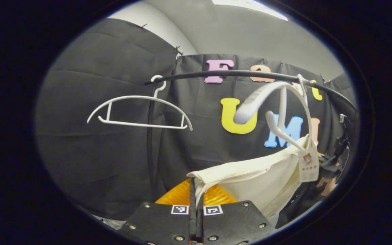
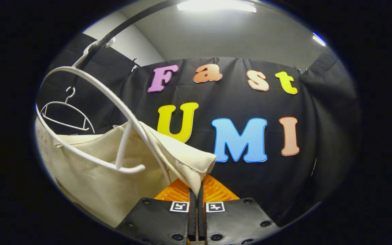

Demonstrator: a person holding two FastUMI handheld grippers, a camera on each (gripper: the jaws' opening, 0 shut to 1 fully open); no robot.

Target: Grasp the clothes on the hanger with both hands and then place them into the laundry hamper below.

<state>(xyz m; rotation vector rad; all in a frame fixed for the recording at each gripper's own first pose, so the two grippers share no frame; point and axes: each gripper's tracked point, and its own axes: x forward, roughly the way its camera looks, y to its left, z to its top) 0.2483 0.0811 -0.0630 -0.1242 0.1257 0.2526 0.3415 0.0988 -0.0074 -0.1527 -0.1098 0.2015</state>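
The left gripper (image 1: 196,204) had its fingers pressed together on one corner of the cream-coloured cotton garment (image 1: 260,177), and the right gripper (image 2: 196,197) pinched the opposite corner (image 2: 196,170) in the same way, so the cloth hung stretched just ahead of both pairs of fingers. The garment seemed to hang partly on the white plastic hanger (image 2: 114,112) above the fingers. To do this step well, I think both hands should lift and slide the fabric off the hanger arms together, keeping the pinch firm, before lowering it. The left gripper view also showed a second, bare white hanger (image 1: 138,112) on the black rail (image 1: 237,73) and a paper tag (image 1: 309,164); the hamper was not seen.
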